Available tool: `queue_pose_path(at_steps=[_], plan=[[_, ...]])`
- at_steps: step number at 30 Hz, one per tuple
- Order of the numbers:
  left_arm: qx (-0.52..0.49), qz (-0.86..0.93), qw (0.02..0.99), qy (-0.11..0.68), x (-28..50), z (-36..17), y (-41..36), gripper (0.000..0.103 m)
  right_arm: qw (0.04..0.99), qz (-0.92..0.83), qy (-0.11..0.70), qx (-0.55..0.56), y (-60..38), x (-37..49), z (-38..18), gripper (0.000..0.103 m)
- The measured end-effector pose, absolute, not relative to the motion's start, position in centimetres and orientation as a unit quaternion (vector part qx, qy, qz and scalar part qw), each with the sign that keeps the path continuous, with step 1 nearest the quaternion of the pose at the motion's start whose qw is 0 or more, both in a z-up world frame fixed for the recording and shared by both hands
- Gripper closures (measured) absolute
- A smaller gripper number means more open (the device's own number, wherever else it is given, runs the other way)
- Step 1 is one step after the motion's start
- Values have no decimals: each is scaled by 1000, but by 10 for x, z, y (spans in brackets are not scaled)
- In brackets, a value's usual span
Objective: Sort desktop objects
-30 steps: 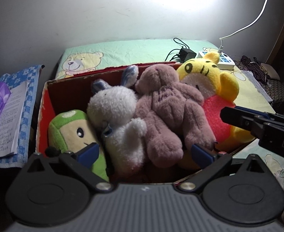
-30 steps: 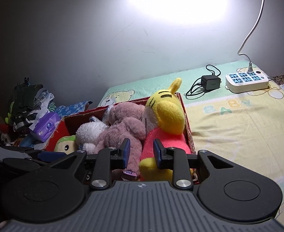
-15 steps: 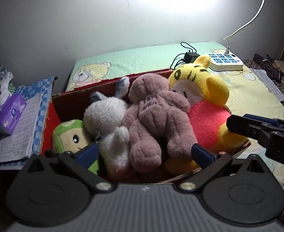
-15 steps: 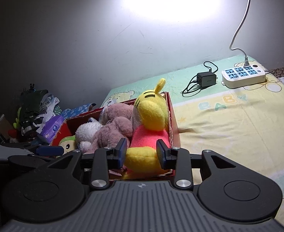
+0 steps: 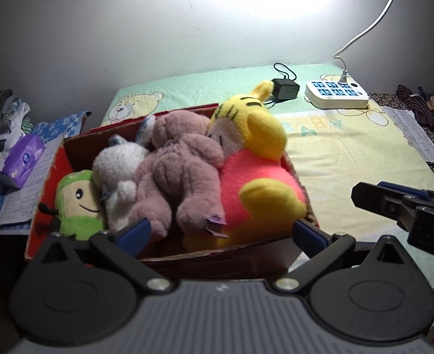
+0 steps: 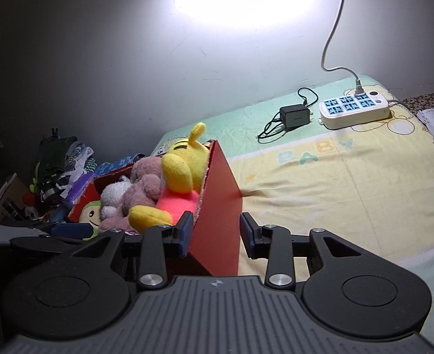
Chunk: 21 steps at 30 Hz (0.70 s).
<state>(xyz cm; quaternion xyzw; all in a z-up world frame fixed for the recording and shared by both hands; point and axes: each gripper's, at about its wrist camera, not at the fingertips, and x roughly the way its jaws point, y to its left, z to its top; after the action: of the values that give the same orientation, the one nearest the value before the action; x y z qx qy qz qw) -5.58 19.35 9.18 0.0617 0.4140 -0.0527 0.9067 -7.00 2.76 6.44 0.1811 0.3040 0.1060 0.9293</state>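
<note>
Both grippers open, holding nothing — right gripper [image 6: 216, 231] straddles the red box [image 6: 217, 206] wall at frame centre, left gripper [image 5: 220, 230] spans its near edge. Risk: thin wall buckles, box tips, plush toys [image 5: 181, 171] spill.

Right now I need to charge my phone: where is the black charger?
The black charger lies on the bedsheet near the wall, just left of the white power strip and beyond the red box of plush toys, in both wrist views.
</note>
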Motion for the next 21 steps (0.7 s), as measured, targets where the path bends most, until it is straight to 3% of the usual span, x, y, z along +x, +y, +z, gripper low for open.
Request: queue_pose_path(at_steps=[21], plan=[[86, -81, 876, 468, -64, 57, 92, 1, 916, 76, 347, 188, -51, -78, 41, 66]])
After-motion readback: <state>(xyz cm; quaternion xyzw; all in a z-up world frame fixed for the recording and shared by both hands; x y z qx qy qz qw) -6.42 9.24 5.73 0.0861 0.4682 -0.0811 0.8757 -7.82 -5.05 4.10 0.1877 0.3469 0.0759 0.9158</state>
